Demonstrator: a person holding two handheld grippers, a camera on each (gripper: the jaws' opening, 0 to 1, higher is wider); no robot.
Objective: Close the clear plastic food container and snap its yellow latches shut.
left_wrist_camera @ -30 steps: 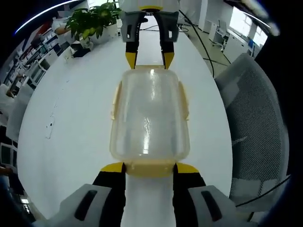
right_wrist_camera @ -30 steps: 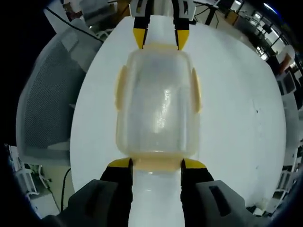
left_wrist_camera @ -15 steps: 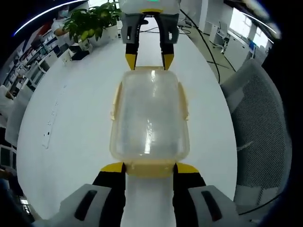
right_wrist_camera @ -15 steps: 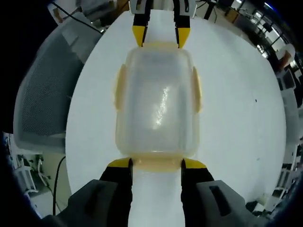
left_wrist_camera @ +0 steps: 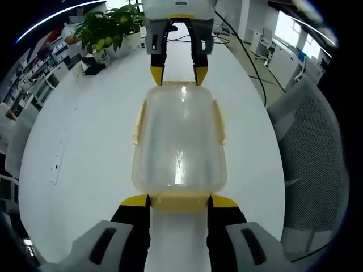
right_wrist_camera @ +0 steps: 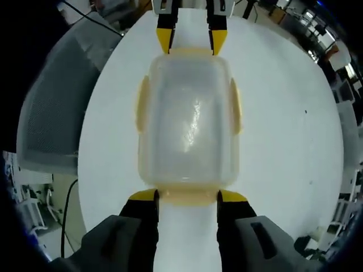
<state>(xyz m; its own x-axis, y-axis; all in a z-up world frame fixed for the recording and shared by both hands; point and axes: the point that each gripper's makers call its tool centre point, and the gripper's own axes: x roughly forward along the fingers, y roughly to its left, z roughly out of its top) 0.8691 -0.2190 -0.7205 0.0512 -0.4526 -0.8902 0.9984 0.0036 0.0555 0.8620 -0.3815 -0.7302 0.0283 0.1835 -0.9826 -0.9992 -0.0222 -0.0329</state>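
- The clear plastic container [left_wrist_camera: 180, 141] lies lid-up on the white round surface [left_wrist_camera: 85, 147]; in the left gripper view it sits in the middle, lengthwise between the two grippers; in the right gripper view the same container [right_wrist_camera: 188, 116] takes the centre of the surface [right_wrist_camera: 283, 130]
- The lid is seated on the box; a pale yellow latch shows on each of the four sides, the long-side latches [left_wrist_camera: 138, 122] lying flat against the walls; whether they are fully snapped I cannot tell
- The left gripper [left_wrist_camera: 179, 202] has its yellow-tipped fingers [left_wrist_camera: 135, 200] spread to either side of the near end latch [left_wrist_camera: 180, 200], touching or just beside it; the fingers stand apart and nothing is pinched between them
- The right gripper [right_wrist_camera: 188, 196] stands the same way at the opposite end; its fingers [right_wrist_camera: 143, 195] are parted, one at each side of the end latch [right_wrist_camera: 188, 195], with no object clamped between them
- In the left gripper view the right gripper [left_wrist_camera: 178, 72] shows at the far end of the container, its yellow tips at the far latch; in the right gripper view the left gripper [right_wrist_camera: 191, 39] shows likewise at the far end
- A grey mesh chair [left_wrist_camera: 309, 147] stands beside the surface, seen also in the right gripper view [right_wrist_camera: 51, 113]; a potted green plant [left_wrist_camera: 110, 25] stands near the far edge
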